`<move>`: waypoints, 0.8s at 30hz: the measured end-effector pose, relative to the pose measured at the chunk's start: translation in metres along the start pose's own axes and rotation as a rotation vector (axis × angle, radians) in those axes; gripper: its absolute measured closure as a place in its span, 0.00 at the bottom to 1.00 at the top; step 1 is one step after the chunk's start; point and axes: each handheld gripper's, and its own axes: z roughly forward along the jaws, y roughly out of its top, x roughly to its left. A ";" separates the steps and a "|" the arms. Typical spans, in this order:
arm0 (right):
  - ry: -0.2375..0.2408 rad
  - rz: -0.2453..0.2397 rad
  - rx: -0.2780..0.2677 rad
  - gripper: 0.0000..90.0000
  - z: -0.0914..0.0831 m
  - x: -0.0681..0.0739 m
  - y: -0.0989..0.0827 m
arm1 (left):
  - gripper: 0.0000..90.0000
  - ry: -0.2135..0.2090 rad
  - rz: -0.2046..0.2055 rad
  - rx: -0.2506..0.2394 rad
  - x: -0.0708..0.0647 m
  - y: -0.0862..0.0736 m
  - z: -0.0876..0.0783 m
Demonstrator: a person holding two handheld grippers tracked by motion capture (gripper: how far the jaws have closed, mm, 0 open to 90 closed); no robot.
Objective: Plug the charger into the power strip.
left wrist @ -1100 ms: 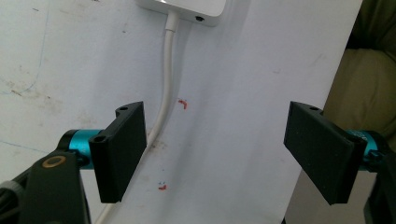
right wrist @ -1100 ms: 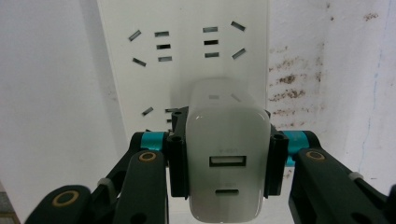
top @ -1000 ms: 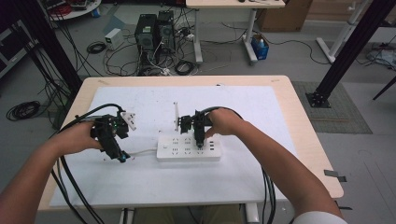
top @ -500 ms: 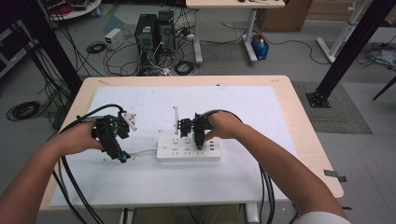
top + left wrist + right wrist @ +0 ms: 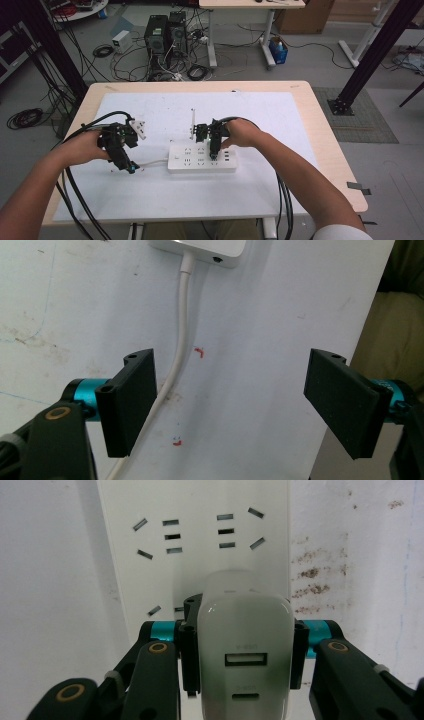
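Power strip: a flat white rectangular plastic power strip [image 5: 202, 157] lay on the white sheet [image 5: 165, 195] covering the light wooden table [image 5: 330, 150], about mid-table; it serves as landmark here.
Strip cord: a white round cord [image 5: 175, 365] left the strip's end and ran along the sheet on the person's left side, passing just beside one jaw of the left gripper.
Left gripper: the black left gripper [image 5: 120, 150] with teal fittings, held in the left hand [image 5: 82, 148], sat to the left of the strip, by the cord. Jaws were spread wide with nothing between them but the sheet; small red marks showed there.
Right gripper: the black right gripper [image 5: 243, 645], held in the right hand [image 5: 242, 134], stood over the strip's right half, pointed down at it.
Charger: a white glossy rounded plastic USB charger [image 5: 245, 655] was pinched between the right jaws, directly over the strip's socket face; two ports showed on its near face. Whether its prongs had entered a socket could not be told.
Sockets: rows of slots lay open on the strip beyond the charger.
Behind strip: a thin white upright strip-like piece [image 5: 193, 122] stood just behind the power strip; what it was could not be told.
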 end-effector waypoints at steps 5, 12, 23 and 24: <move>0.012 -0.017 -0.014 0.69 0.001 -0.003 0.000 | 0.24 0.007 -0.007 -0.003 0.001 -0.001 0.000; 0.068 0.156 -0.098 0.24 -0.016 -0.009 -0.015 | 0.24 0.012 0.008 -0.019 0.002 0.003 0.001; -0.099 0.448 -0.215 0.13 -0.087 0.000 -0.114 | 0.24 0.045 -0.025 -0.065 0.005 0.002 -0.004; -0.082 0.460 -0.201 0.13 -0.089 0.002 -0.123 | 0.24 0.045 -0.024 -0.064 0.006 0.002 -0.004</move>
